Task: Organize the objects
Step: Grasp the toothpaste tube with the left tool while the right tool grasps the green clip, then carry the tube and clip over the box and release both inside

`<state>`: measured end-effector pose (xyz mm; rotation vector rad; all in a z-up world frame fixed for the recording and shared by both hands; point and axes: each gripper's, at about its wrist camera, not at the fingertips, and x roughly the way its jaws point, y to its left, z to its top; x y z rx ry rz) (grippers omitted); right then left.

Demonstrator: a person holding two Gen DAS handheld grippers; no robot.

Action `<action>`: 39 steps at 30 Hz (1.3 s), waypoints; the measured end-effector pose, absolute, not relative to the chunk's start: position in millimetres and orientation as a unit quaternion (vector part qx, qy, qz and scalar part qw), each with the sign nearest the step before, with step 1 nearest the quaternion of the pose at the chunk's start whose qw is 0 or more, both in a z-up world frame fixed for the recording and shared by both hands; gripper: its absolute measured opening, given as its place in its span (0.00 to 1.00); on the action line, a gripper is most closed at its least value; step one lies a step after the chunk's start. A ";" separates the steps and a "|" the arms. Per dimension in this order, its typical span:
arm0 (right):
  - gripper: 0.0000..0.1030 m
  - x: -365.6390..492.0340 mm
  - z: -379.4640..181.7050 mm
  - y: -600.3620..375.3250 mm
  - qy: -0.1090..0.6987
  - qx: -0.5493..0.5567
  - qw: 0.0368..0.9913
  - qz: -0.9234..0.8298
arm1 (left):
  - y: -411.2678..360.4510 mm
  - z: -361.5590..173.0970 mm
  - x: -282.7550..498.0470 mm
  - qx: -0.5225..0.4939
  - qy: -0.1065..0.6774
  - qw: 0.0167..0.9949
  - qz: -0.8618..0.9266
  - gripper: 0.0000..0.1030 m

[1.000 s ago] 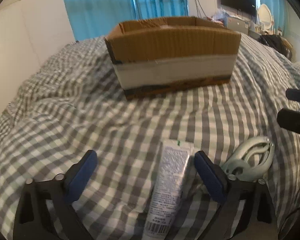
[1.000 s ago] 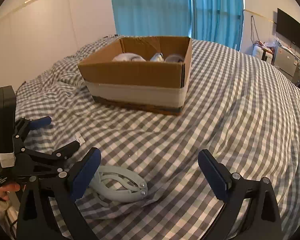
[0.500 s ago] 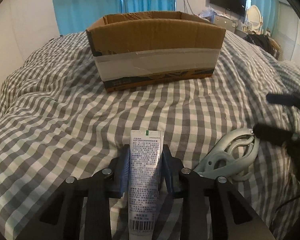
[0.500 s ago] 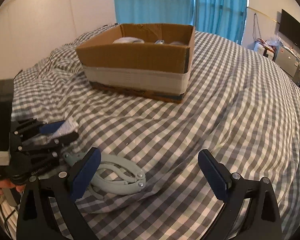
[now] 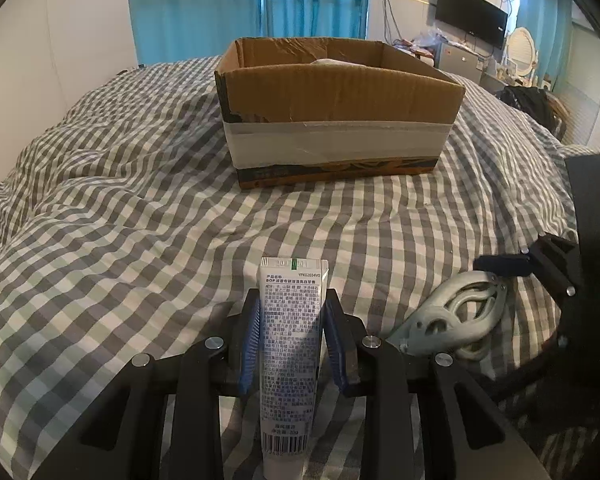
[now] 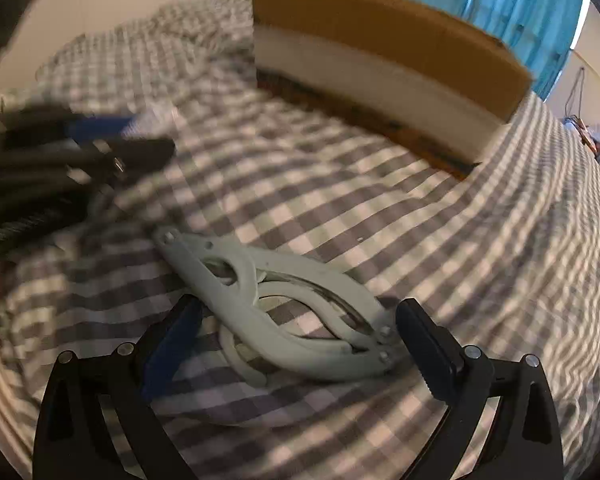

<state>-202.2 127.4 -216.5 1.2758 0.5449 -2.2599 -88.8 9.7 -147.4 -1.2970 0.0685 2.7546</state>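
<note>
right claw (image 6: 296, 344): jaws wide | straddling grey folding hanger (image 6: 276, 312) (on checked bedspread (image 6: 440, 248))

The left wrist view looks steeply down the checked grey-and-white bed cover (image 5: 140, 220) toward the taped brown cardboard box (image 5: 336, 128) at twelve o'clock. The right wrist view sits lower and nearer, tilted, box (image 6: 380, 56) at one o'clock. Both share the pale grey folding plastic hanger (image 5: 456, 316) (image 6: 284, 308).

One cardboard box (image 5: 340, 120), one white tube (image 5: 290, 344), one pale folding hanger (image 6: 284, 304) — two tongs (image 5: 292, 344) (image 6: 296, 344).
</note>
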 end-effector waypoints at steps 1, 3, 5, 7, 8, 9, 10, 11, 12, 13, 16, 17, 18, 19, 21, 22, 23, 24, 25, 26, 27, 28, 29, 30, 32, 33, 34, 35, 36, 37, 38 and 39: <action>0.94 -205.3 -216.7 128.0 0.191 0.466 0.240 -0.830 | 9.7 -147.1 -88.8 -0.426 0.022 0.050 0.903 0.29; 0.79 -210.6 -210.7 134.7 0.161 0.466 0.220 -0.842 | 8.5 -148.7 -87.5 -0.426 0.024 0.054 0.903 0.29; 0.79 -212.3 -205.1 144.4 0.127 0.465 0.198 -0.853 | 11.3 -151.0 -84.7 -0.430 0.028 0.060 0.900 0.29; 0.79 -213.9 -203.7 152.1 0.109 0.465 0.181 -0.860 | 14.5 -152.0 -81.9 -0.435 0.030 0.067 0.897 0.29; 0.79 -214.0 -201.8 155.2 0.103 0.464 0.176 -0.862 | 15.3 -151.4 -80.6 -0.435 0.029 0.068 0.897 0.29; 0.79 -214.4 -199.5 157.4 0.098 0.464 0.175 -0.863 | 17.0 -149.6 -78.7 -0.434 0.029 0.070 0.898 0.29; 0.79 -213.1 -196.5 160.8 0.092 0.461 0.175 -0.865 | 18.1 -148.0 -76.8 -0.432 0.030 0.071 0.898 0.29; 0.79 -211.0 -191.5 162.9 0.083 0.456 0.175 -0.868 | 19.2 -145.7 -75.1 -0.430 0.030 0.072 0.899 0.29; 0.79 -208.2 -191.4 164.1 0.079 0.454 0.176 -0.870 | 20.1 -143.6 -73.5 -0.428 0.030 0.073 0.900 0.29; 0.79 -206.3 -187.4 164.6 0.074 0.450 0.175 -0.872 | 20.6 -141.0 -72.1 -0.426 0.028 0.074 0.901 0.29; 0.79 -199.8 -177.4 167.7 0.065 0.441 0.167 -0.880 | 22.7 -131.6 -65.0 -0.418 0.029 0.080 0.904 0.29; 0.79 -196.9 -173.5 170.0 0.060 0.437 0.165 -0.882 | 23.3 -129.5 -63.6 -0.416 0.029 0.081 0.905 0.29; 0.79 -195.7 -170.0 169.4 0.055 0.435 0.165 -0.884 | 23.8 -125.7 -61.0 -0.413 0.028 0.082 0.907 0.29; 0.79 -192.5 -165.8 173.6 0.051 0.432 0.164 -0.885 | 23.9 -123.4 -59.9 -0.411 0.026 0.082 0.908 0.29; 0.79 -186.1 -157.2 177.3 0.046 0.424 0.157 -0.891 | 23.4 -113.2 -56.4 -0.398 0.017 0.081 0.914 0.29; 0.79 -183.5 -153.5 179.0 0.046 0.421 0.155 -0.893 | 23.8 -106.1 -54.9 -0.390 0.016 0.083 0.917 0.29; 0.79 -181.4 -149.3 179.3 0.046 0.417 0.154 -0.895 | 24.6 -100.1 -53.8 -0.384 0.016 0.083 0.920 0.29; 0.79 -178.6 -143.9 180.5 0.047 0.413 0.152 -0.897 | 25.5 -93.8 -53.1 -0.377 0.016 0.086 0.922 0.29; 0.79 -176.6 -141.7 181.0 0.047 0.410 0.151 -0.899 | 26.6 -90.0 -53.2 -0.374 0.016 0.088 0.923 0.29; 0.79 -174.1 -134.2 181.7 0.049 0.404 0.150 -0.901 | 27.8 -81.8 -53.6 -0.367 0.015 0.092 0.926 0.29; 0.79 -173.4 -131.0 179.9 0.051 0.399 0.149 -0.903 | 29.1 -76.0 -55.0 -0.363 0.015 0.097 0.926 0.29; 0.79 -171.5 -123.8 180.3 0.053 0.393 0.148 -0.906 | 29.5 -72.7 -56.0 -0.362 0.016 0.101 0.927 0.29; 0.79 -170.9 -116.7 179.5 0.055 0.387 0.146 -0.909 | 31.7 -66.0 -57.5 -0.357 0.016 0.107 0.928 0.29; 0.79 -170.3 -110.8 179.3 0.057 0.383 0.145 -0.911 | 33.3 -59.7 -59.4 -0.352 0.015 0.111 0.929 0.29; 0.79 -170.7 -97.5 178.4 0.062 0.372 0.142 -0.915 | 33.8 -52.4 -63.4 -0.348 0.011 0.120 0.930 0.29; 0.79 -171.3 -91.9 178.5 0.063 0.369 0.140 -0.917 | 32.7 -48.7 -66.3 -0.345 0.009 0.122 0.930 0.29; 0.79 -173.1 -87.0 178.0 0.064 0.367 0.138 -0.918 | 32.4 -44.7 -70.1 -0.342 0.009 0.124 0.931 0.29; 0.79 -174.6 -80.9 178.0 0.064 0.363 0.138 -0.919 | 32.3 -39.9 -75.4 -0.340 0.011 0.124 0.932 0.29; 0.79 -176.1 -75.3 178.4 0.063 0.359 0.138 -0.921 | 32.3 -36.7 -78.8 -0.338 0.013 0.124 0.933 0.29; 0.79 -179.3 -67.8 179.2 0.054 0.354 0.140 -0.923 | 32.9 -32.5 -84.4 -0.336 0.017 0.124 0.933 0.29; 0.79 -182.5 -61.7 180.2 0.043 0.347 0.142 -0.926 | 33.1 -26.9 -93.2 -0.336 0.019 0.122 0.934 0.29; 0.79 -185.3 -57.1 180.6 0.036 0.342 0.144 -0.928 | 32.4 -22.3 -100.1 -0.334 0.019 0.120 0.935 0.29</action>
